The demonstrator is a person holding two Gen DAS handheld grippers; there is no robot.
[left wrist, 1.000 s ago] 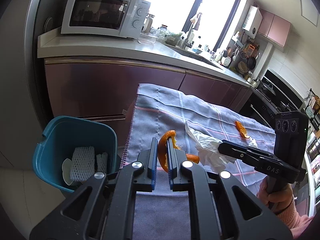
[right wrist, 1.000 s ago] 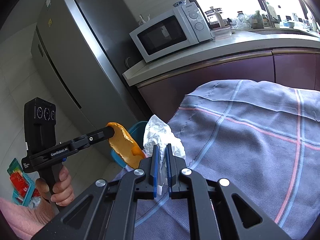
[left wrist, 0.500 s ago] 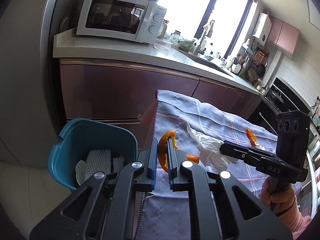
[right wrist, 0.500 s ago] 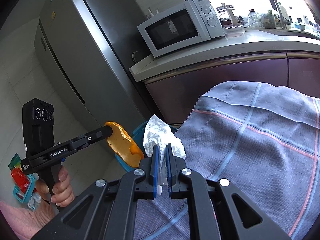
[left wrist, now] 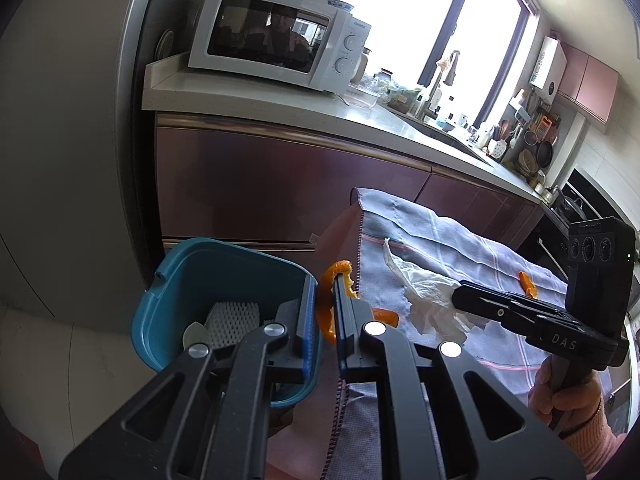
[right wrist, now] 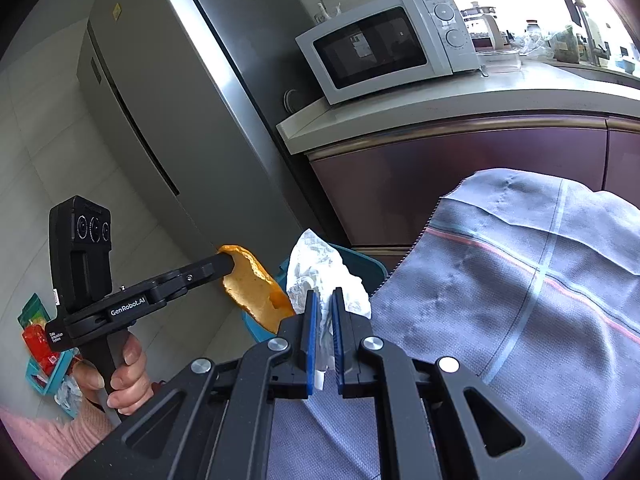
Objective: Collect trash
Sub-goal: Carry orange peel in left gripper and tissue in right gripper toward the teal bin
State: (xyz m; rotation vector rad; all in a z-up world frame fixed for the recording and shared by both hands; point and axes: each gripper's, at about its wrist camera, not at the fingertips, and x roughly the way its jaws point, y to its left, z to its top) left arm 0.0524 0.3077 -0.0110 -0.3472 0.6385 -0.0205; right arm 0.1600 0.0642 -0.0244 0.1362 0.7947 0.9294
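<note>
My left gripper [left wrist: 324,284] is shut on a curled orange peel [left wrist: 327,298], held at the table's left edge beside the teal bin [left wrist: 188,276]. In the right wrist view the same peel [right wrist: 256,292] hangs from the left gripper [right wrist: 228,264] over the bin [right wrist: 360,264]. My right gripper [right wrist: 323,300] is shut on a crumpled white tissue [right wrist: 324,276], also seen as the tissue [left wrist: 428,300] at the right gripper's tip [left wrist: 460,300]. White foam netting [left wrist: 232,316] lies inside the bin. Another orange peel [left wrist: 528,284] rests on the grey checked cloth [left wrist: 460,240].
A purple-fronted counter [left wrist: 280,184] with a white microwave [left wrist: 276,36] runs behind the table. A tall grey fridge [right wrist: 160,120] stands left of it. A small crate with red packets [right wrist: 40,340] sits on the floor. A hand in a pink sleeve [left wrist: 568,396] holds the right gripper.
Both grippers have moved left, toward the bin, carrying the peel and the tissue. The bin now sits directly beside the left gripper's fingers.
</note>
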